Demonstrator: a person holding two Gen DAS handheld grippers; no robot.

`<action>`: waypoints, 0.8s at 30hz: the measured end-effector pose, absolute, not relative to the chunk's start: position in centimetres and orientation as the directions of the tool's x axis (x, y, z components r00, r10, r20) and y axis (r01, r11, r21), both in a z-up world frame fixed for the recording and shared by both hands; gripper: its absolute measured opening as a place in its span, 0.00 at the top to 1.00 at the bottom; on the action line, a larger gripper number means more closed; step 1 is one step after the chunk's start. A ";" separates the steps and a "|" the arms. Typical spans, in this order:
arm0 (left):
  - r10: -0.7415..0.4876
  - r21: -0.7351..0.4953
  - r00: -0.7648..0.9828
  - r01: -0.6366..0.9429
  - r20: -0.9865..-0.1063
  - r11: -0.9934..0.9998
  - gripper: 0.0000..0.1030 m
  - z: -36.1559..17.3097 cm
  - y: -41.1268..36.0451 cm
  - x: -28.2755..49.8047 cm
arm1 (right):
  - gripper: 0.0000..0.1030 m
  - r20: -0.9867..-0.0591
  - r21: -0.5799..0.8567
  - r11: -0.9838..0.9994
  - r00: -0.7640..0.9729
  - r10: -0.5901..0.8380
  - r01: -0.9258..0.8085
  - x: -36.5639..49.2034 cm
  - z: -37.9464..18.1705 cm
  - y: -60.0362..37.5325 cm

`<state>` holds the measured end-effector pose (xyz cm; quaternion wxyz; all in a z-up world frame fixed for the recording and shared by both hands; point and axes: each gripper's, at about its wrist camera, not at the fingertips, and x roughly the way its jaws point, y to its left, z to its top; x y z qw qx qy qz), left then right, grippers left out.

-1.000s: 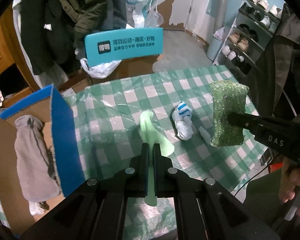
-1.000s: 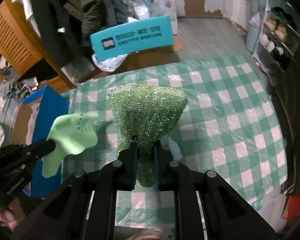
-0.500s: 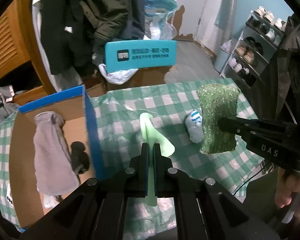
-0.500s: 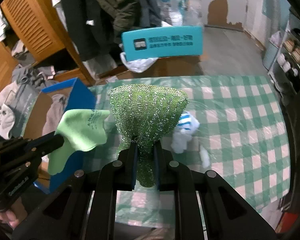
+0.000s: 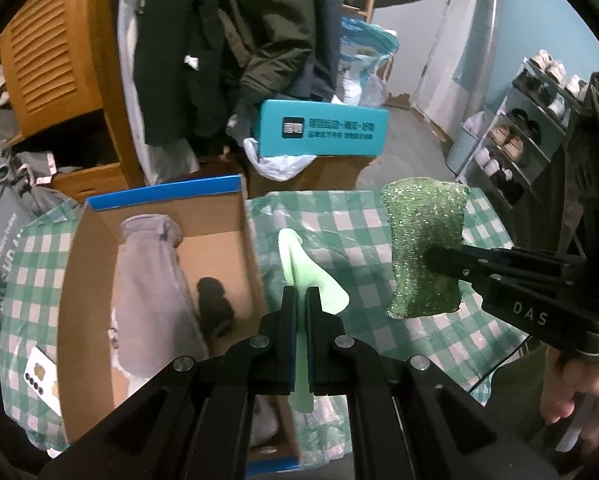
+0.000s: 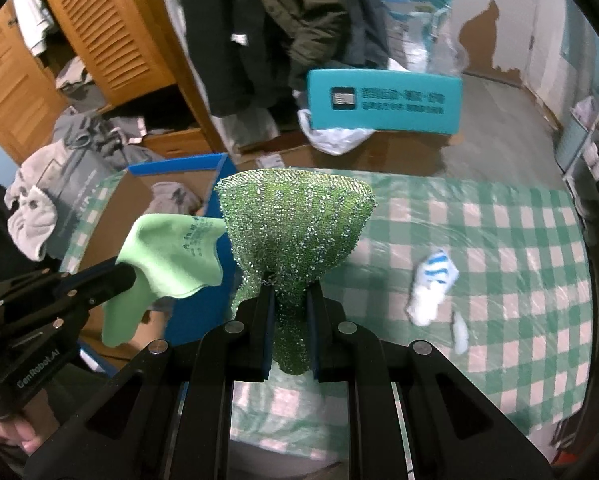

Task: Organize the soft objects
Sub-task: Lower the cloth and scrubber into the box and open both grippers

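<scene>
Both grippers have swung left toward the cardboard box (image 5: 75, 272), which now fills more of the left wrist view. Left gripper (image 5: 301, 294) pinches the pale green cloth (image 5: 299, 256) beside the box's near-right wall; right gripper (image 6: 289, 294) clamps the glittery green scrubber (image 6: 295, 224) above the checked tablecloth (image 6: 499, 240).

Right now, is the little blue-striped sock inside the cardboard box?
No, the blue-striped sock lies out on the green checked tablecloth, well to the right of the cardboard box.

Left gripper (image 5: 302, 300) pinching green cloth (image 5: 305, 280) beside cardboard box (image 5: 75, 264).
</scene>
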<state>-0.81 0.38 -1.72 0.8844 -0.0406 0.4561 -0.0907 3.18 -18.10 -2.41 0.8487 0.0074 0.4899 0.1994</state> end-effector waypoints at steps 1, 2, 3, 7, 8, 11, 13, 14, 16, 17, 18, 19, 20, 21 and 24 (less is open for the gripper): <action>-0.195 -0.155 0.570 0.117 -0.798 0.981 0.96 -1.7 0.8 -0.8 | 0.88 -0.829 0.206 0.917 0.437 0.349 -0.342 3.2 -2.4 -17.4; -0.190 -0.155 0.574 0.110 -0.797 0.982 0.96 -1.6 1.2 -0.9 | 0.88 -0.830 0.205 0.915 0.434 0.351 -0.348 3.3 -2.3 -16.8; -0.184 -0.154 0.577 0.102 -0.796 0.983 0.96 -1.6 1.6 -1.0 | 0.88 -0.831 0.204 0.912 0.430 0.354 -0.356 3.3 -2.3 -16.2; -0.171 -0.162 0.581 0.068 -0.796 0.984 0.96 -1.8 3.6 -1.2 | 0.88 -0.832 0.201 0.900 0.417 0.365 -0.387 3.5 -2.2 -13.8; -0.168 -0.164 0.582 0.059 -0.796 0.985 0.96 -1.9 4.0 -1.3 | 0.88 -0.833 0.200 0.896 0.414 0.368 -0.396 3.5 -2.1 -13.1; -0.157 -0.169 0.580 0.033 -0.799 0.985 0.96 -2.4 5.5 -1.4 | 0.88 -0.834 0.199 0.887 0.403 0.376 -0.417 3.6 -2.1 -11.4; -0.147 -0.169 0.578 0.016 -0.803 0.986 0.96 -2.7 6.4 -1.5 | 0.88 -0.836 0.197 0.881 0.396 0.380 -0.429 3.6 -2.1 -10.3; -0.145 -0.171 0.577 0.009 -0.804 0.985 0.96 -2.8 6.8 -1.5 | 0.88 -0.837 0.196 0.878 0.393 0.381 -0.436 3.6 -2.1 -9.7; -0.141 -0.177 0.576 -0.007 -0.805 0.984 0.96 -3.0 7.7 -1.7 | 0.88 -0.840 0.194 0.872 0.383 0.384 -0.449 3.6 -2.3 -8.7; -0.137 -0.177 0.575 -0.014 -0.806 0.984 0.96 -3.1 8.1 -1.7 | 0.88 -0.842 0.193 0.870 0.379 0.384 -0.453 3.6 -2.4 -8.3; -0.134 -0.179 0.575 -0.021 -0.807 0.984 0.96 -3.2 8.5 -1.9 | 0.88 -0.843 0.193 0.868 0.375 0.386 -0.458 3.6 -2.4 -7.8; -0.130 -0.180 0.574 -0.031 -0.808 0.983 0.96 -3.3 9.0 -1.9 | 0.88 -0.845 0.193 0.864 0.370 0.387 -0.464 3.6 -2.5 -7.3; -0.128 -0.181 0.573 -0.036 -0.810 0.983 0.96 -3.4 9.3 -1.9 | 0.88 -0.846 0.193 0.861 0.365 0.388 -0.470 3.6 -2.6 -6.8; -0.124 -0.183 0.570 -0.047 -0.812 0.982 0.96 -3.6 9.8 -1.9 | 0.88 -0.847 0.192 0.859 0.361 0.390 -0.475 3.6 -2.7 -6.5; -0.117 -0.185 0.565 -0.064 -0.817 0.981 0.96 -3.9 10.8 -2.1 | 0.88 -0.852 0.189 0.851 0.348 0.390 -0.490 3.5 -3.0 -5.3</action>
